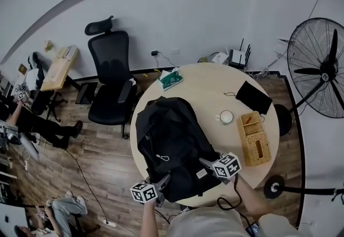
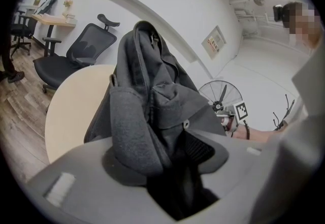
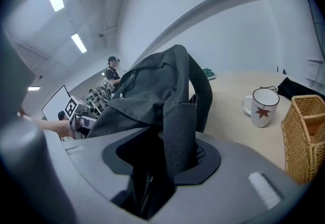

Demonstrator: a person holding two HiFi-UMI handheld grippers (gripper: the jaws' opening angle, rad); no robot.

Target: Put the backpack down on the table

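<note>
A black backpack (image 1: 171, 139) lies on the left half of the round beige table (image 1: 204, 88), its near end reaching the table's front edge. My left gripper (image 1: 163, 181) is shut on a padded shoulder strap (image 2: 133, 136) at the pack's near left corner. My right gripper (image 1: 206, 164) is shut on the other padded strap (image 3: 179, 136) at the near right corner. In both gripper views the backpack (image 2: 152, 86) (image 3: 152, 91) rises in front of the jaws, its fabric filling the gap between them.
On the table's right half stand a white mug (image 1: 226, 117), a wicker basket (image 1: 253, 139) and a black pouch (image 1: 253, 97); a green packet (image 1: 171, 79) lies at the back. A black office chair (image 1: 110, 83) is behind left, a floor fan (image 1: 317, 66) at right.
</note>
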